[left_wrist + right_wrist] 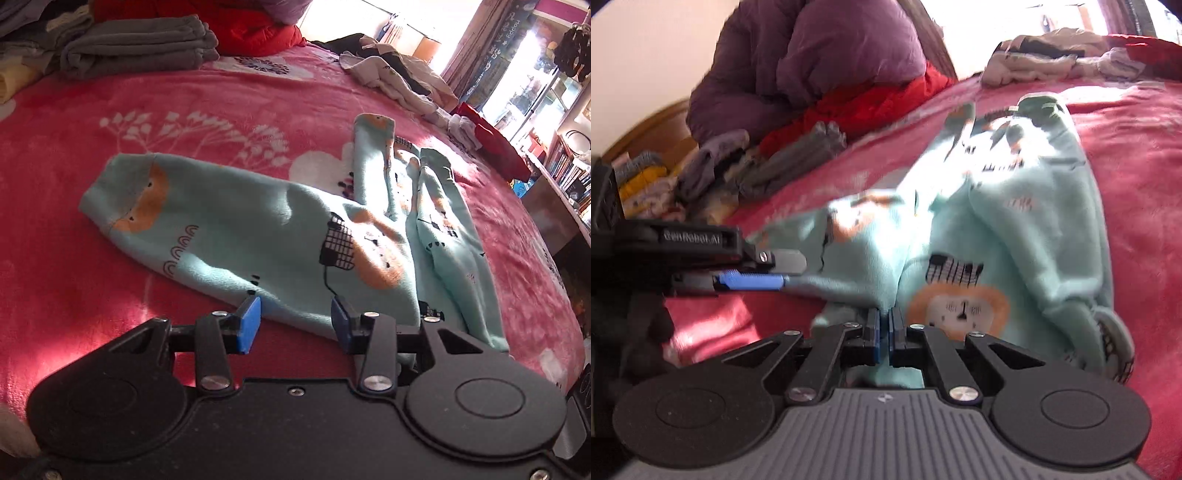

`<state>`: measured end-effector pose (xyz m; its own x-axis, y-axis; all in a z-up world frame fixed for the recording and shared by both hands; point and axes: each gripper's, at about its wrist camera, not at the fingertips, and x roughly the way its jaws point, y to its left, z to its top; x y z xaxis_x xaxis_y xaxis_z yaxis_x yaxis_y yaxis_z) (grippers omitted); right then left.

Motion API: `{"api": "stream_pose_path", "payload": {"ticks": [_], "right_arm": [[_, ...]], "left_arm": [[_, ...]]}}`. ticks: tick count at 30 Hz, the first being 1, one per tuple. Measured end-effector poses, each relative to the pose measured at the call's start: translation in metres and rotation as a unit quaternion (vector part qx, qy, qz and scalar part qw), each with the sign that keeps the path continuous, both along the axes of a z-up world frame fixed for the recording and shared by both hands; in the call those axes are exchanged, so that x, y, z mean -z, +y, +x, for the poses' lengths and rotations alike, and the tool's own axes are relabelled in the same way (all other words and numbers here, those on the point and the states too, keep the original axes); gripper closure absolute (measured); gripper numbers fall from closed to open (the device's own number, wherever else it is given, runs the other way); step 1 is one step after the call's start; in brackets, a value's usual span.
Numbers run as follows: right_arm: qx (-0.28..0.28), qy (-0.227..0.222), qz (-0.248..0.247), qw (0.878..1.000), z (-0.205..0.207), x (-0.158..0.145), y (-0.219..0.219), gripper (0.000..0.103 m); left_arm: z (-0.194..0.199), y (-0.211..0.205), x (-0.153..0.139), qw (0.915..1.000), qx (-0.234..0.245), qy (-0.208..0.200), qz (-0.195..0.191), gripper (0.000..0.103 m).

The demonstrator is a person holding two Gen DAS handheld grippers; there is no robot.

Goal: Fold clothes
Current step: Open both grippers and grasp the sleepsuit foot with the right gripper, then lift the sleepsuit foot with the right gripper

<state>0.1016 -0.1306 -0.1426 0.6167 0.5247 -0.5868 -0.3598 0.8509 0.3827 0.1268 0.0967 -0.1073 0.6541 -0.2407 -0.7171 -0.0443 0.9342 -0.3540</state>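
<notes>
A mint-green child's garment [240, 229] printed with orange lions lies crumpled on the pink floral blanket [74, 147]; one sleeve stretches left and the legs point away. My left gripper [295, 321] stands open at the garment's near edge. Its blue pads [249, 323] sit either side of the hem without pressing it. In the right wrist view my right gripper [885, 328] is shut on a pinched fold of the garment [1015, 229], and cloth shows behind the pads. The left gripper [792, 271] reaches in from the left beside the sleeve.
A stack of folded grey clothes [136, 48] sits at the far left of the bed, beside a red jacket [258, 33] and a purple puffy coat [820, 62]. A heap of unfolded clothes [399, 77] lies at the far right. Bookshelves [565, 173] stand past the bed's right edge.
</notes>
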Motion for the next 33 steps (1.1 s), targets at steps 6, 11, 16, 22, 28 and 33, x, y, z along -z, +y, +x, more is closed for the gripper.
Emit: {"api": "stream_pose_path", "payload": {"ticks": [6,11,16,22,28,33], "right_arm": [[0.0,-0.027,-0.008,1.0,-0.013,-0.005,-0.002,0.096],[0.006,-0.042,-0.006,0.999,-0.018,-0.008,-0.011,0.094],[0.009,-0.044,-0.002,0.999,-0.016,-0.009,-0.015,0.093],[0.009,-0.053,0.006,0.999,-0.017,-0.013,-0.018,0.092],[0.006,-0.065,0.015,0.998,-0.018,-0.021,-0.022,0.092],[0.006,-0.073,0.018,0.997,-0.02,-0.025,-0.029,0.092]], "left_arm": [[-0.006,0.039,0.015,0.9927,-0.073,0.009,-0.096,0.062],[-0.023,0.083,0.025,0.9583,-0.209,-0.01,-0.194,0.062],[-0.022,0.114,0.029,0.9377,-0.276,-0.033,-0.208,0.063],[-0.001,0.122,0.041,0.9298,-0.287,-0.056,-0.223,0.076],[0.01,0.093,-0.01,0.9519,-0.206,-0.112,-0.197,0.099],[0.022,0.017,-0.1,0.9691,-0.077,-0.187,-0.141,0.099]]}}
